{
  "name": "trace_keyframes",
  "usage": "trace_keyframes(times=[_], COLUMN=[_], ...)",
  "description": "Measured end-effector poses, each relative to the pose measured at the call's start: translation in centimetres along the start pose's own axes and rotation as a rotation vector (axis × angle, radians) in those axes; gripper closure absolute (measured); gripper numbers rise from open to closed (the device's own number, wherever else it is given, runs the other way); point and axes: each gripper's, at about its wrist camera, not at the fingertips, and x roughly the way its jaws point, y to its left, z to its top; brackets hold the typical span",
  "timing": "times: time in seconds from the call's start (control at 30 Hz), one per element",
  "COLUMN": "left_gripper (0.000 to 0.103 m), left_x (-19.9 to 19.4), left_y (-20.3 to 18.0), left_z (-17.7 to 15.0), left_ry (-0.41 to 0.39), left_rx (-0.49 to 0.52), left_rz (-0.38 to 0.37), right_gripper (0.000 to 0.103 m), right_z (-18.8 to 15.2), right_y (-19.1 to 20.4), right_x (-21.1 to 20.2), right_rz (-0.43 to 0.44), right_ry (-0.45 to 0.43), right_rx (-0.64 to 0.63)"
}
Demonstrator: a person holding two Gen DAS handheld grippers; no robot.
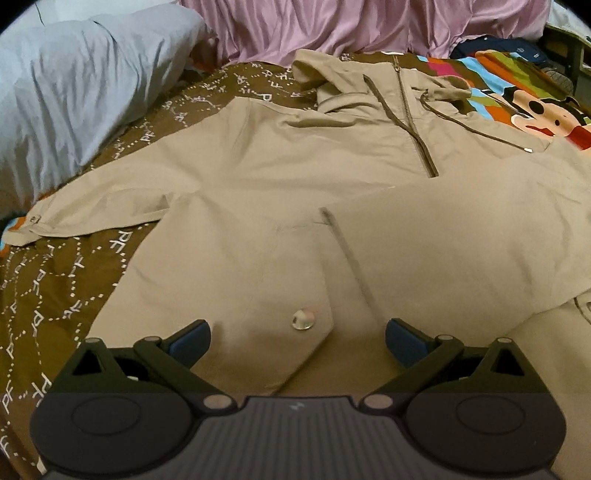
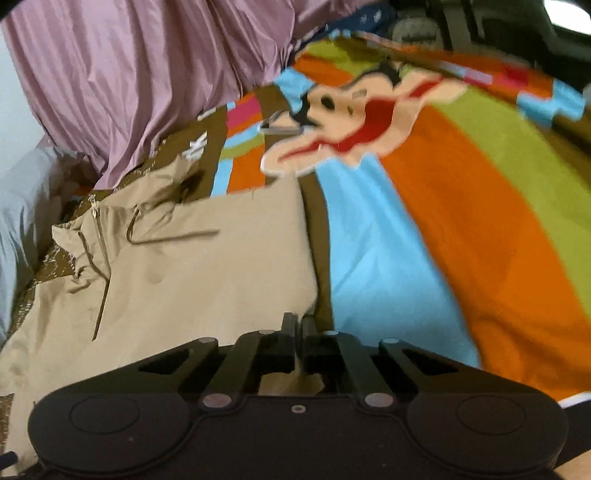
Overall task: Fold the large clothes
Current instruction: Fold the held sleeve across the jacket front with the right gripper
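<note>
A beige hooded jacket (image 1: pixel 295 192) with a brown zip lies spread face up on the bed. Its left sleeve (image 1: pixel 110 195) stretches out to the left; the right side is folded over the front. My left gripper (image 1: pixel 297 341) is open and empty, hovering over the jacket's lower front near a snap button (image 1: pixel 303 319). In the right wrist view my right gripper (image 2: pixel 299 325) is shut on the jacket's edge (image 2: pixel 221 277), with beige fabric bunched between its fingers.
The bedspread is brown with white lettering (image 1: pixel 55 295) and has a colourful cartoon print (image 2: pixel 424 221) on the right. A grey-blue pillow (image 1: pixel 74 81) lies at the far left. Pink bedding (image 1: pixel 332 26) is heaped at the back.
</note>
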Motion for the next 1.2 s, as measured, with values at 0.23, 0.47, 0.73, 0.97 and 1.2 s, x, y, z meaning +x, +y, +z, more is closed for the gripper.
trace_keyframes(times=[0.23, 0.47, 0.73, 0.97, 1.2], left_gripper=[0.001, 0.0, 0.0, 0.0, 0.0], left_x=[0.5, -1.2, -4.0, -7.0, -7.7], left_y=[-1.1, 0.7, 2.7, 10.1, 22.1], left_z=[-0.1, 0.2, 0.4, 1.6, 1.8], left_ry=[0.018, 0.006, -0.006, -0.072, -0.119], left_rx=[0.024, -0.033, -0.093, -0.204, -0.368], left_rz=[0.011, -0.017, -0.048, 0.043, 0.184], right_gripper=[0.103, 0.076, 0.052, 0.045, 0.016], right_z=[2.5, 0.4, -3.6, -2.9, -5.0], right_y=[2.7, 2.8, 5.7, 6.6, 12.5], right_x=[-3.5, -0.9, 1.0, -2.4, -9.9], right_rz=[-0.106, -0.208, -0.245, -0.165, 0.035], right_ry=[-0.142, -0.08, -0.017, -0.08, -0.148], right_rx=[-0.215, -0.303, -0.579, -0.524, -0.556])
